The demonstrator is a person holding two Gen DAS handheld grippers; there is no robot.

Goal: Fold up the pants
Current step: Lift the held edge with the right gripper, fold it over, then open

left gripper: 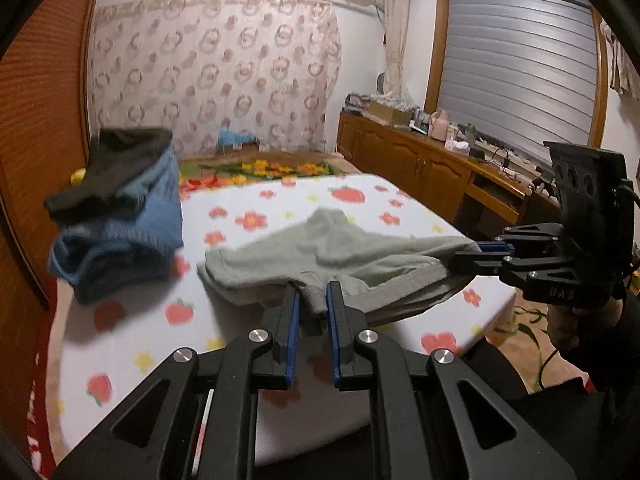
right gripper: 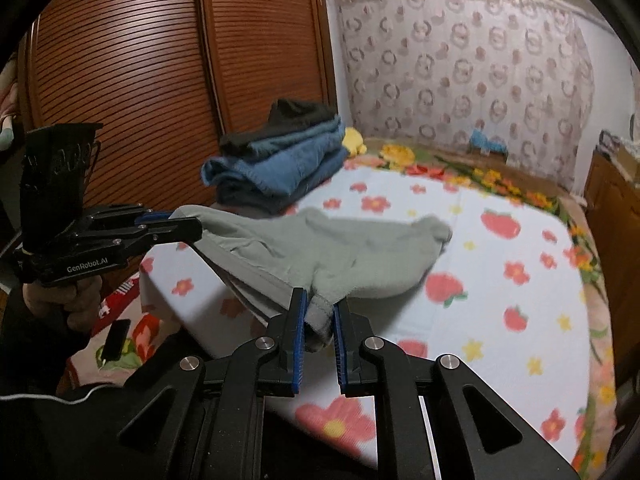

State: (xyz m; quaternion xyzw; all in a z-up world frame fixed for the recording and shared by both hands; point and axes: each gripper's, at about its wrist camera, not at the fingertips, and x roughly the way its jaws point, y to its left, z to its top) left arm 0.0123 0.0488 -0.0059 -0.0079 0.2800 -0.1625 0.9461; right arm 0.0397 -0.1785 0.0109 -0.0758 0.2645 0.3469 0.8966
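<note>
Legible writing: the side of the left gripper (right gripper: pixel 188 229), seen from the right wrist view, carries white lettering "GenRobot.AI"; the right gripper (left gripper: pixel 466 258), seen from the left wrist view, bears small characters that read roughly "UA3" and cannot be confirmed. No label can be read on the garments. The grey-green pants (left gripper: pixel 320 248) lie on the flower-and-strawberry bedsheet (left gripper: pixel 256 216) at the near middle of the bed, their near edge raised off the sheet. The left gripper is clamped on one folded portion of that edge, cloth bunched between its blue pads; the right gripper is likewise clamped on the other end, the fabric drawn fairly taut between the two. The far part of the pants rests crumpled on the sheet. A stack of folded clothes (right gripper: pixel 280 160), blue beneath a dark item, sits at the far left beside the slatted wooden wardrobe (right gripper: pixel 140 80). Both views are motion-blurred; items on the wooden sideboard (left gripper: pixel 420 160) at right are too indistinct to identify. A yellow object (right gripper: pixel 354 140) behind the stack is partly hidden.
</note>
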